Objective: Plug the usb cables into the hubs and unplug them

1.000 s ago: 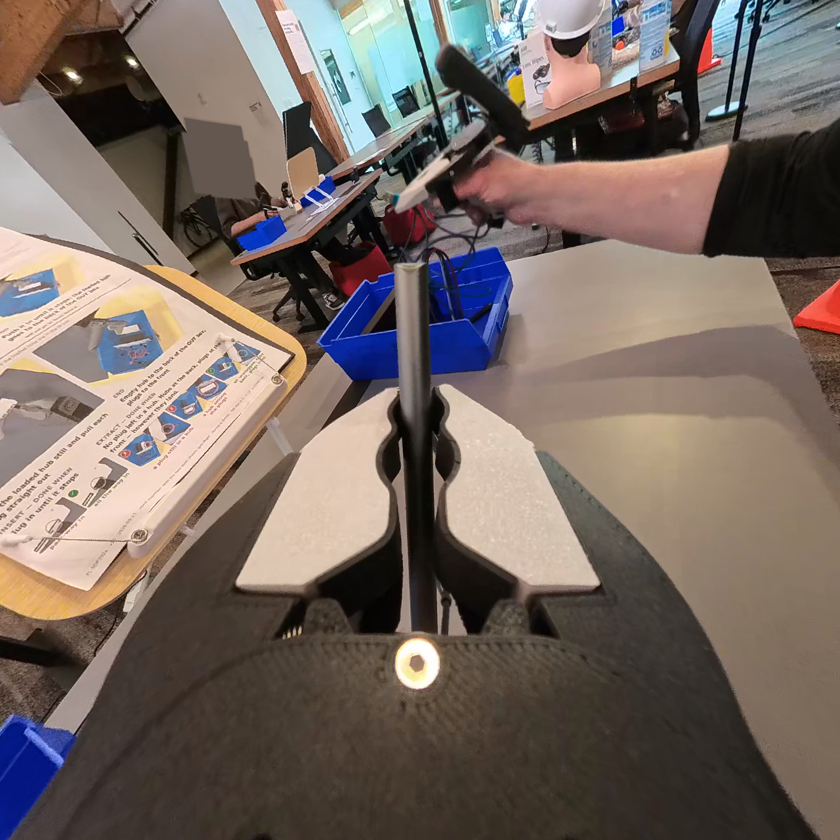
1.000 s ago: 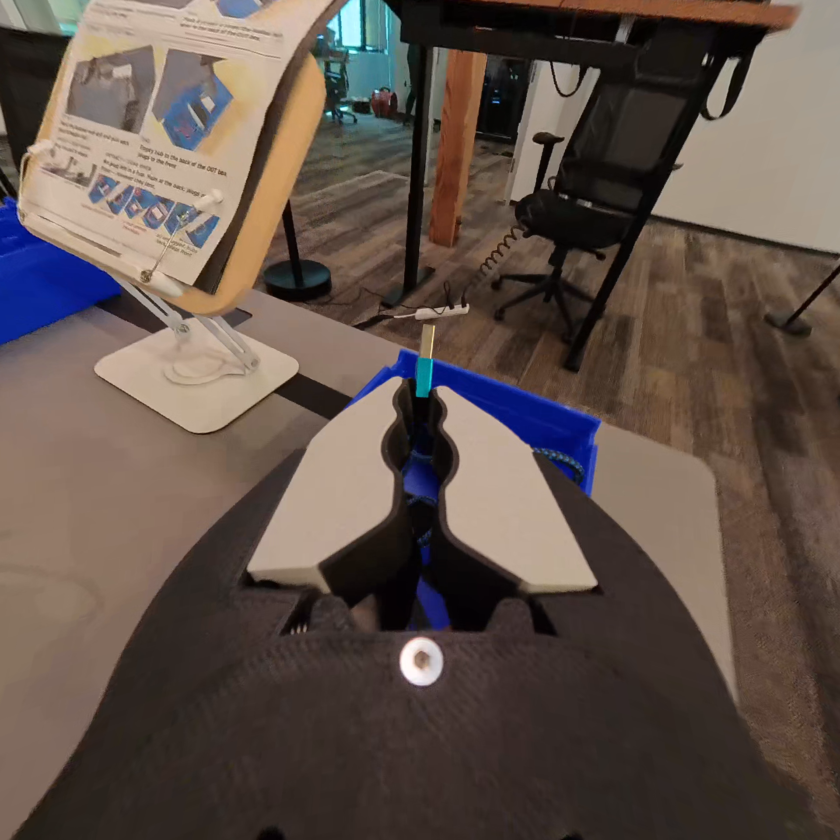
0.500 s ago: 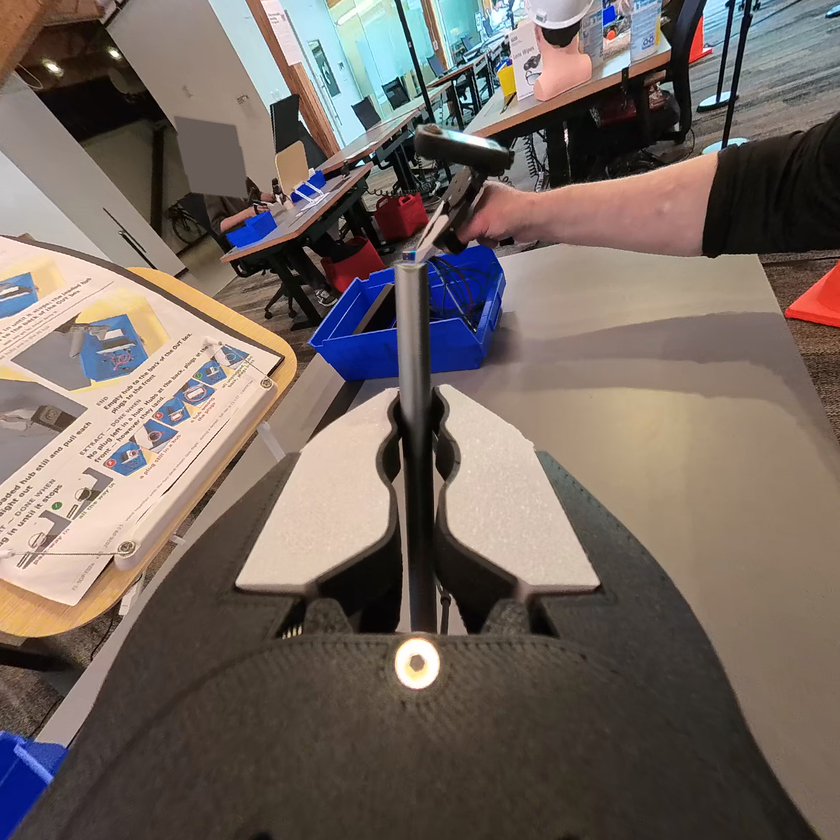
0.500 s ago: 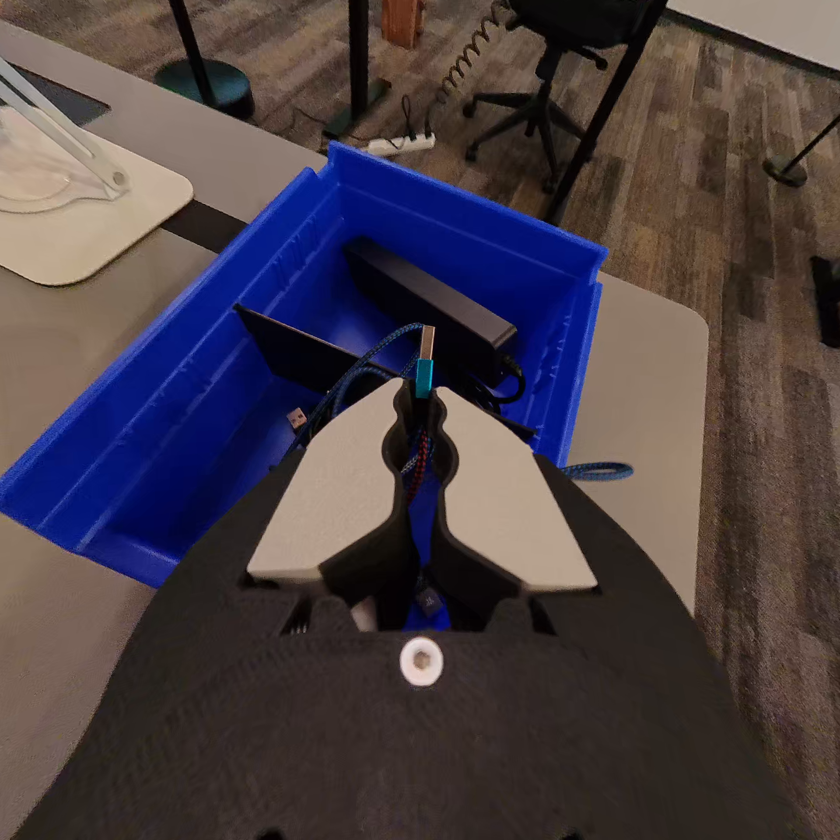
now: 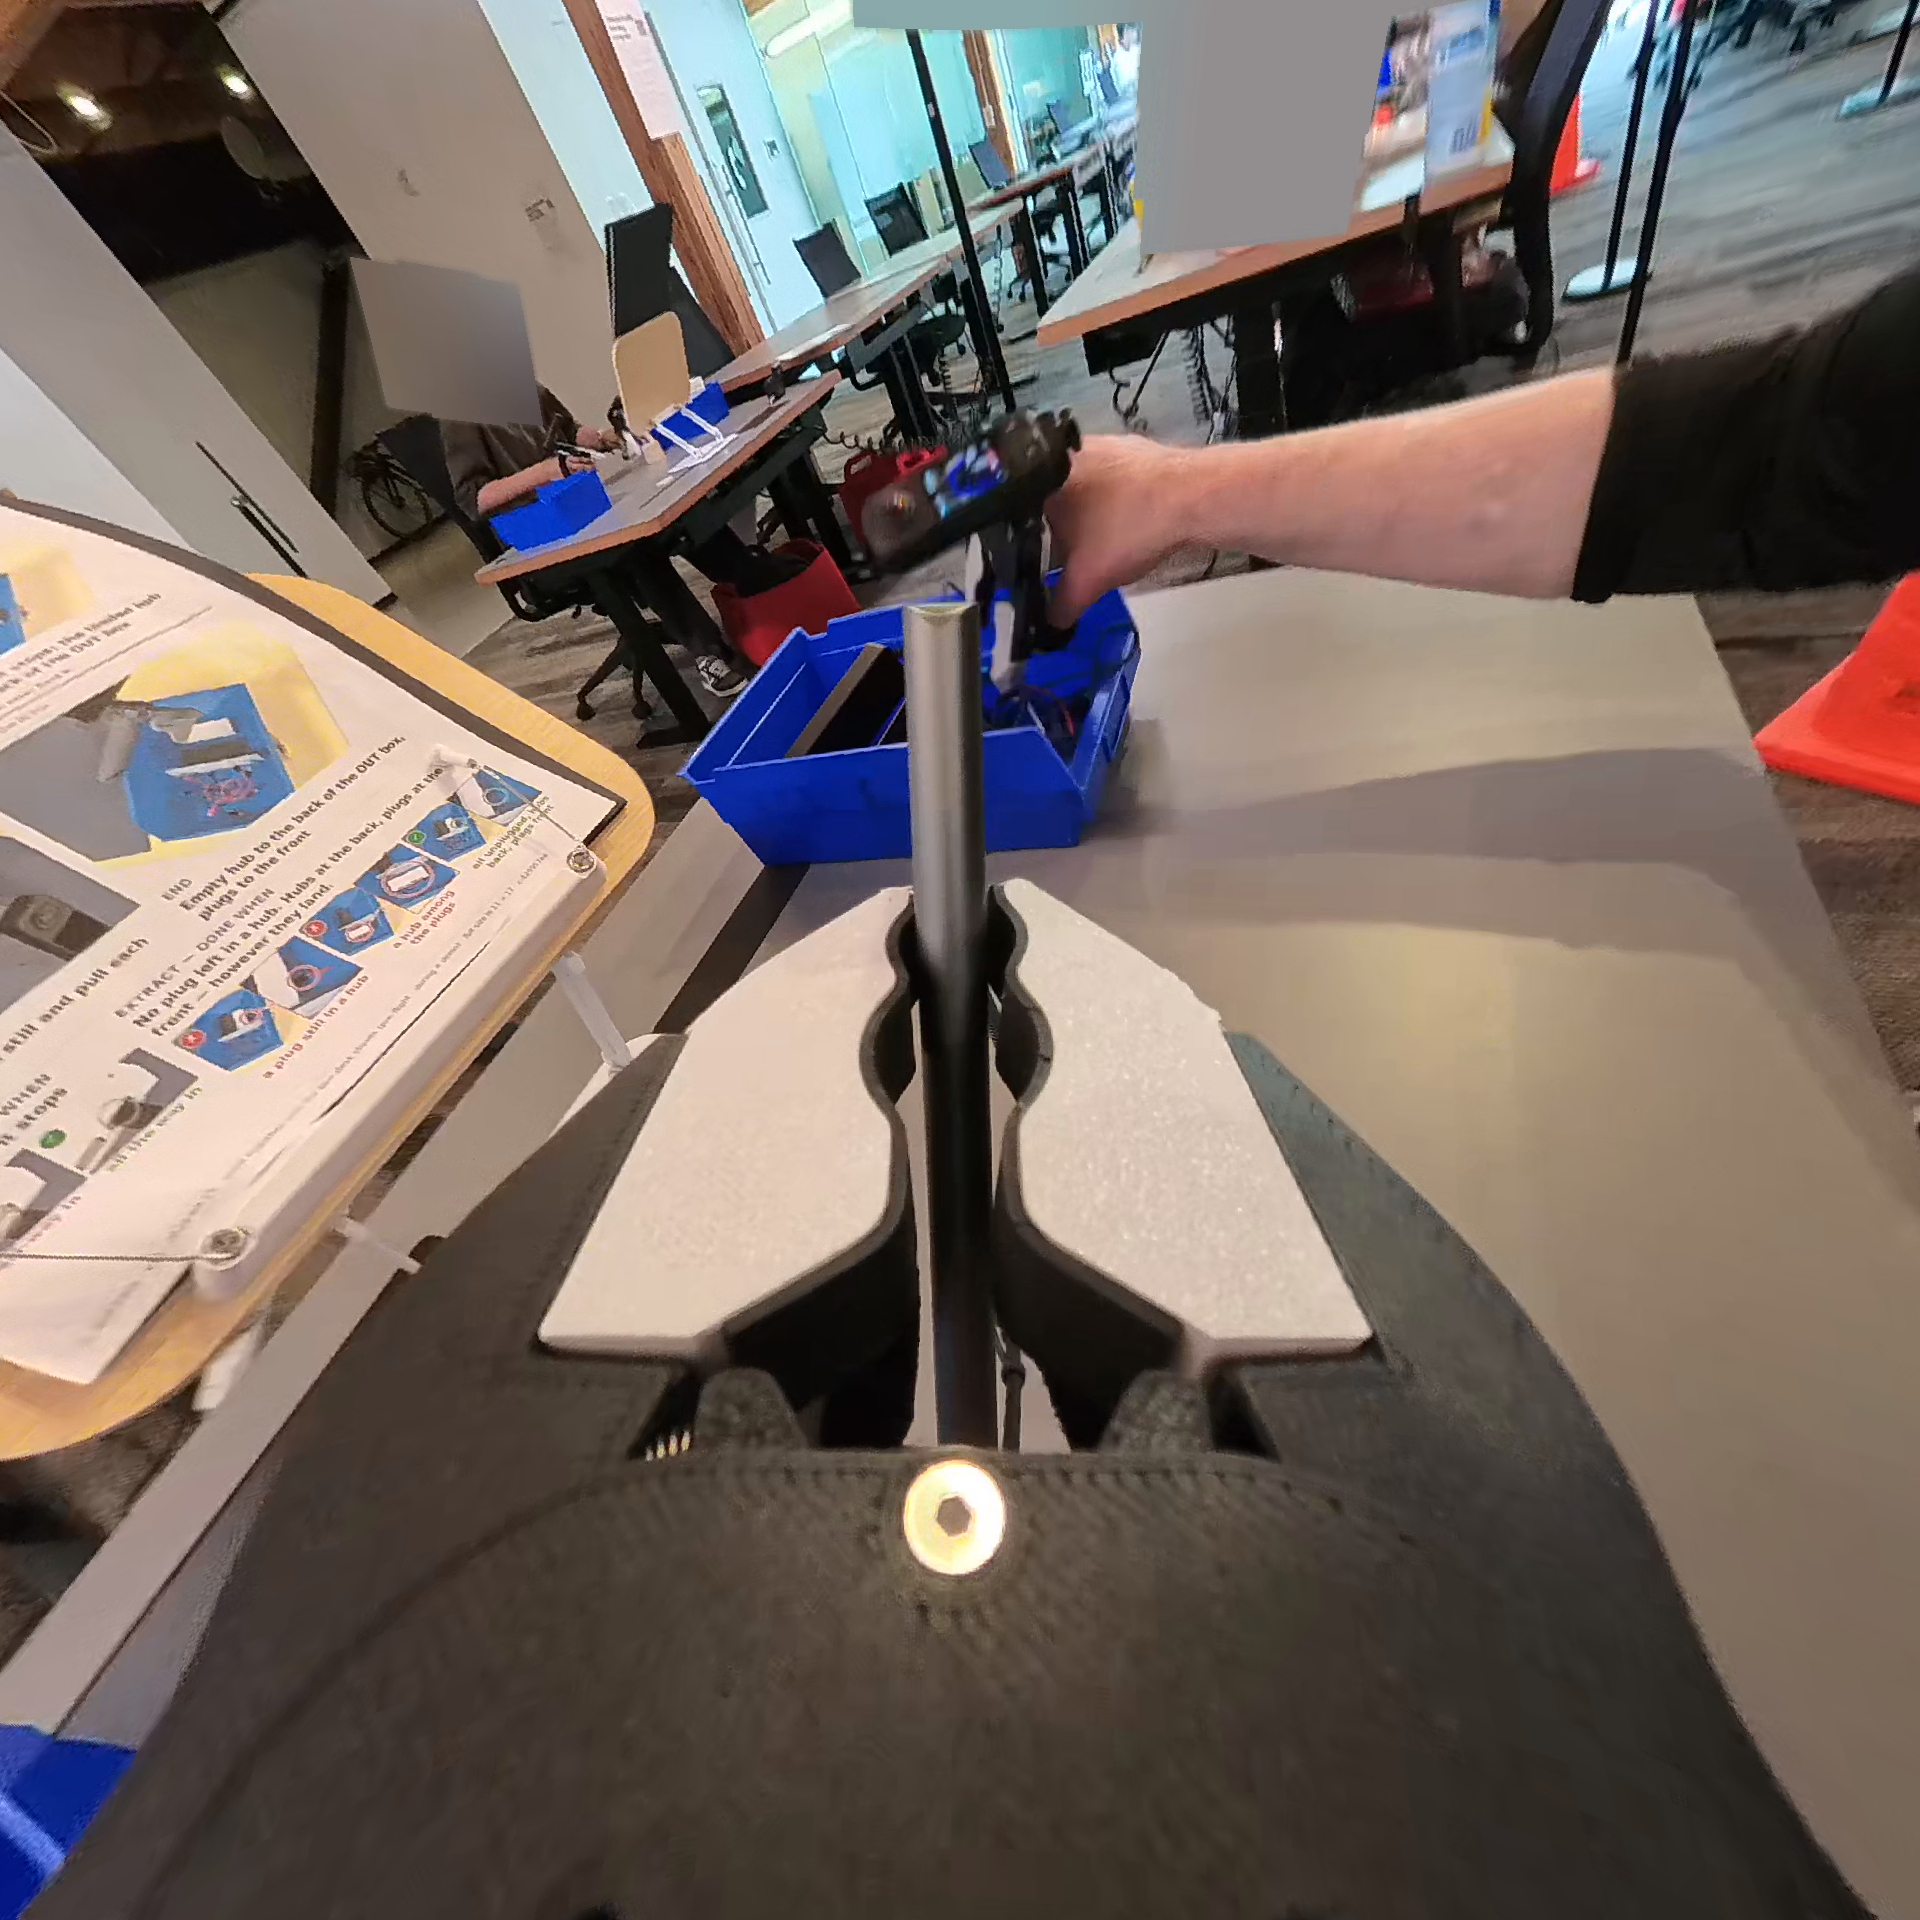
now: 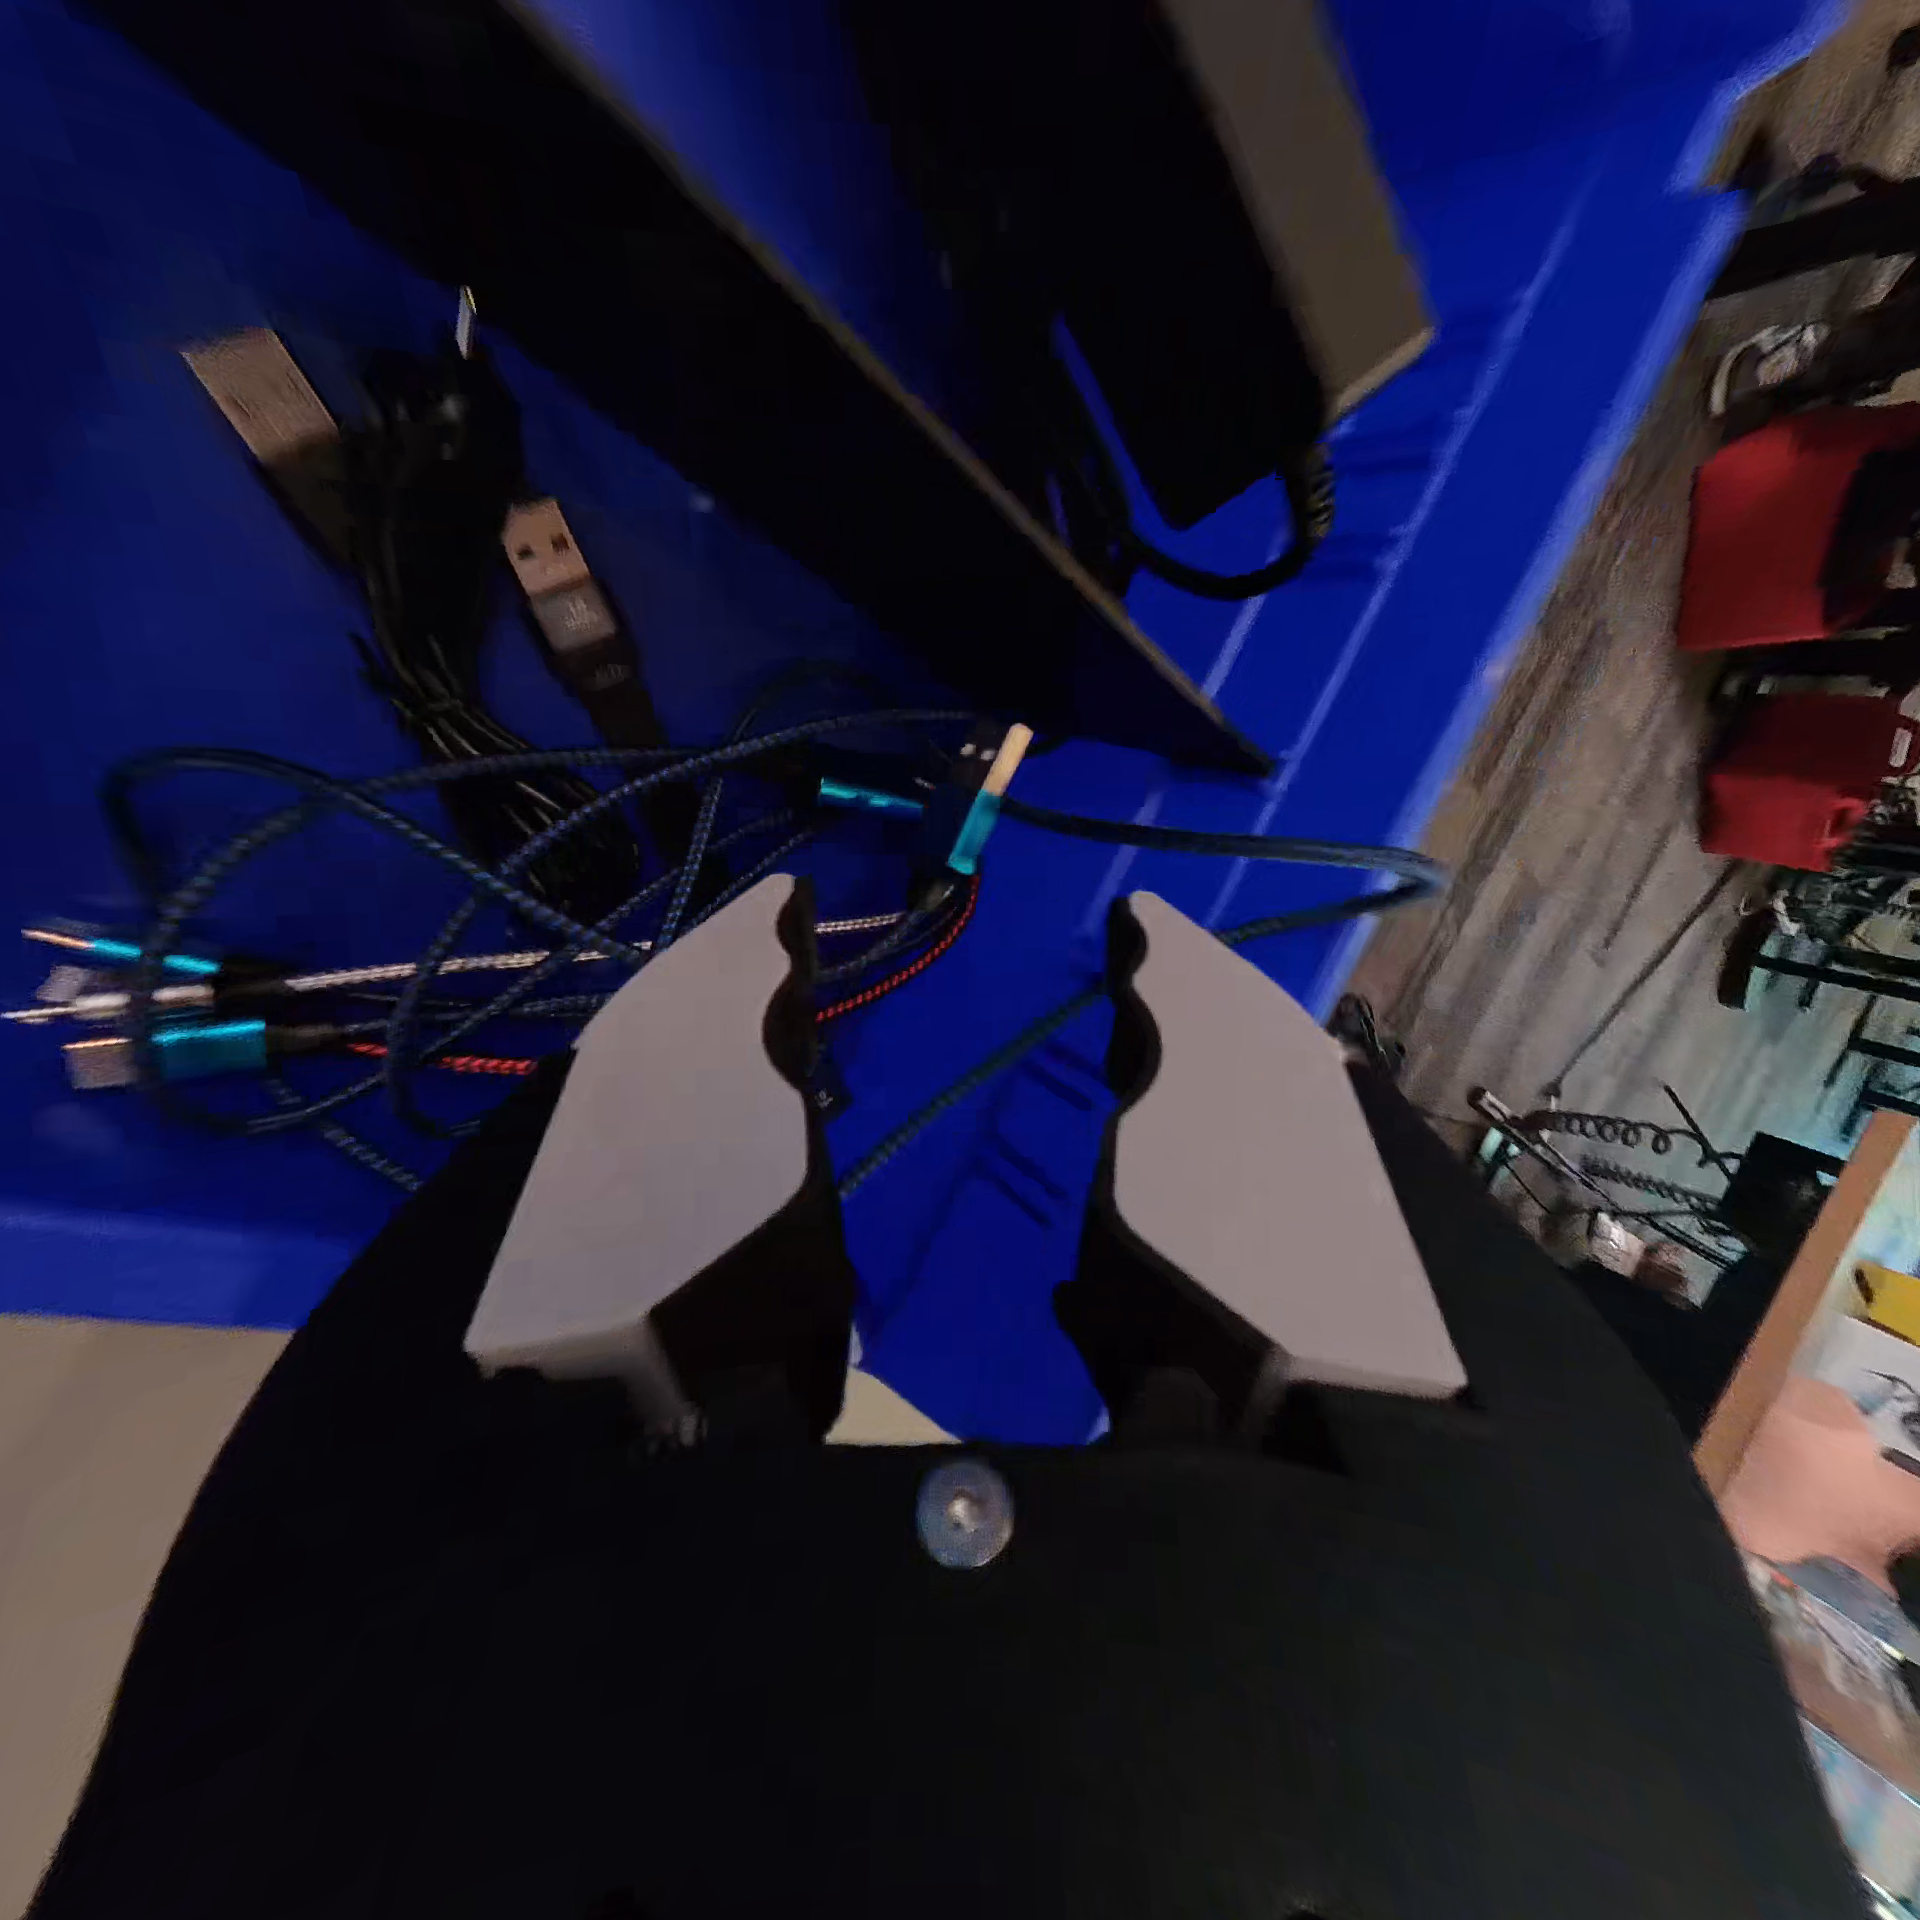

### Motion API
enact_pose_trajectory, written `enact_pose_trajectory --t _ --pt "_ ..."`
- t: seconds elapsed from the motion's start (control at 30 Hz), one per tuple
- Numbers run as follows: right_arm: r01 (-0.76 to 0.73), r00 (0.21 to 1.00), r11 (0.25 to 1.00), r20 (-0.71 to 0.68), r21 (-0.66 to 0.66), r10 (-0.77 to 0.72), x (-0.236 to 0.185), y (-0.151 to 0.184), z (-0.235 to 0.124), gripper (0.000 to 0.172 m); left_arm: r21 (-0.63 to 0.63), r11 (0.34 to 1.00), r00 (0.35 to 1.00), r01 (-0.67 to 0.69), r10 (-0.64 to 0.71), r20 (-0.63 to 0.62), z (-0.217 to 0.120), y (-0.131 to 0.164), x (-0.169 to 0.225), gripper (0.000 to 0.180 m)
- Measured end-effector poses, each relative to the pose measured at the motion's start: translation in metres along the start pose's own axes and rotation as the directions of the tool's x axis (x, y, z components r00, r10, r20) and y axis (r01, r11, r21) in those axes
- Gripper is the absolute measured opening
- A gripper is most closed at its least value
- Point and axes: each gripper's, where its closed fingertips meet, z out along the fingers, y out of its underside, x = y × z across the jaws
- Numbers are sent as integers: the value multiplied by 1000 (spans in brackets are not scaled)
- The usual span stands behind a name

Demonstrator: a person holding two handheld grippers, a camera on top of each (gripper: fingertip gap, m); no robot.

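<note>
From my left wrist camera, my left gripper (image 5: 951, 914) is clenched on a long dark grey hub (image 5: 943, 790), both pale fingers (image 5: 769, 1122) pressing its sides while it juts straight ahead above the grey table (image 5: 1455, 1039); beyond its tip sits a blue bin (image 5: 894, 790) near the table's far edge; a person's bare forearm in a black sleeve reaches in from the right, the hand (image 5: 1117, 509) holding my right gripper (image 5: 1003, 634) tipped down into the bin; at left an instruction sheet (image 5: 208, 883) rests on a tilted wooden board (image 5: 613, 831); an orange cone (image 5: 1860, 707) shows at the right edge; office desks and chairs fill the background.

From my right wrist camera, blurred and dim, my right gripper (image 6: 961, 914) hangs released over the bin's blue floor (image 6: 1143, 935), its fingers (image 6: 686, 1122) spread wide and pressing on nothing; just beyond the tips a USB plug with a teal collar (image 6: 982, 810) lies loose atop a tangle of braided cables (image 6: 468, 914), blue, red and silver; more teal and silver plugs (image 6: 156, 1029) cluster at left; a grey-shelled plug (image 6: 566, 592) lies farther back; a black hub (image 6: 1195, 260) rests behind a dark slanted divider (image 6: 831, 436).
</note>
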Motion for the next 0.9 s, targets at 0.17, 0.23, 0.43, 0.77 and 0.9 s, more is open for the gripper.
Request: enact_pose_trajectory --t 0.17,0.23,0.43,0.77,0.9 --pt "-33 997 913 79 407 1 -19 -55 -105 64 76 992 995 98 -96 -28 -4 -6 -7 11" --pt "0 977 772 163 635 -134 -64 -90 -177 59 108 985 990 133 -128 -53 -4 -10 -9 11" --pt "13 760 322 200 947 -618 -232 -134 -357 42 188 960 972 206 -179 -151 3 -27 -1 11" --pt "43 570 299 223 953 -791 -320 -155 -369 7 246 942 956 229 -171 -237 11 -52 22 11" --pt "33 560 313 242 949 -792 -315 -148 -370 7 230 949 956 214 -155 -250 9 -50 24 43"
